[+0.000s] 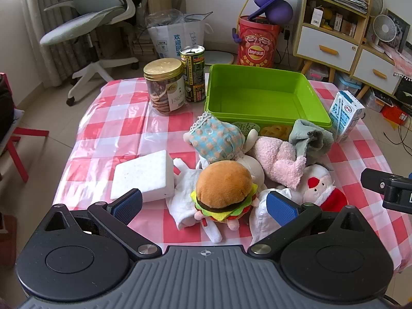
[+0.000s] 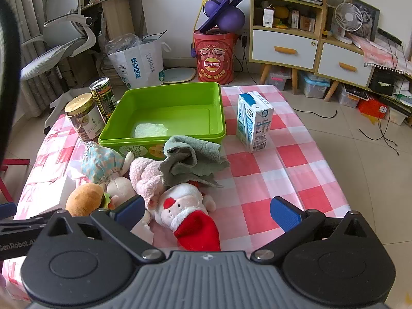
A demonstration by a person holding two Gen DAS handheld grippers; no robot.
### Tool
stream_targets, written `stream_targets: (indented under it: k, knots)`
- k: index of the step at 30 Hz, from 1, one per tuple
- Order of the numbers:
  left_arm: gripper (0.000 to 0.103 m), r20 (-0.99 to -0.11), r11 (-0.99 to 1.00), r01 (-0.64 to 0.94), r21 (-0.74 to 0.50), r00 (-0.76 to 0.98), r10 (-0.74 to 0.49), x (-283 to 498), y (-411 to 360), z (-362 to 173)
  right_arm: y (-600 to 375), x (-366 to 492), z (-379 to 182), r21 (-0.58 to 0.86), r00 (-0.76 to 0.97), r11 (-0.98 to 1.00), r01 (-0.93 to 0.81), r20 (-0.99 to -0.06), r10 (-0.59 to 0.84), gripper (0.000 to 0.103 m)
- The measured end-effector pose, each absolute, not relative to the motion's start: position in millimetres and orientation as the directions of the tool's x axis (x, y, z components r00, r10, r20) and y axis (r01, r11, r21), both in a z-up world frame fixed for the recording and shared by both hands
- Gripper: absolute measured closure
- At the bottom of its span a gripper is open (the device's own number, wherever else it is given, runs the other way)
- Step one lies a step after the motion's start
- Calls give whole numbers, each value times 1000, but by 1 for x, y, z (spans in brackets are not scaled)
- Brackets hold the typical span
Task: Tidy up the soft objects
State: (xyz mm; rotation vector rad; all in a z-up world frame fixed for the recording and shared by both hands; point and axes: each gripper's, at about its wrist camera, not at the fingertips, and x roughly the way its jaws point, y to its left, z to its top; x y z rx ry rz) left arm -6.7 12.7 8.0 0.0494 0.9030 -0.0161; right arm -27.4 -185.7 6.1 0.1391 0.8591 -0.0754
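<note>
A pile of soft things lies on the checked table in front of an empty green bin (image 1: 260, 95) (image 2: 167, 113): a burger plush (image 1: 224, 190) (image 2: 85, 199), a Santa plush (image 1: 319, 185) (image 2: 185, 211), a pink fluffy toy (image 1: 278, 159) (image 2: 146, 175), a grey-green cloth (image 1: 309, 136) (image 2: 190, 157), a doll in a blue dotted dress (image 1: 219, 139) (image 2: 100, 162) and a white cloth (image 1: 185, 190). My left gripper (image 1: 204, 206) is open, its jaws on either side of the burger plush, just short of it. My right gripper (image 2: 206, 212) is open, with the Santa plush between its jaws.
A white foam block (image 1: 144, 175) lies left of the pile. A cookie jar (image 1: 164, 85) (image 2: 82, 118) and a can (image 1: 193, 74) (image 2: 103, 97) stand left of the bin. A milk carton (image 1: 345, 116) (image 2: 253, 121) stands right of it. An office chair and shelves stand beyond the table.
</note>
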Motion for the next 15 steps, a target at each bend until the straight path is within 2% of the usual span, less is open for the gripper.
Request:
stream_targets:
  k: [15]
  knots:
    - [5, -786, 999, 32, 39, 618, 11, -6, 14, 7, -184, -27, 6, 90, 650, 989, 117, -760, -8, 15]
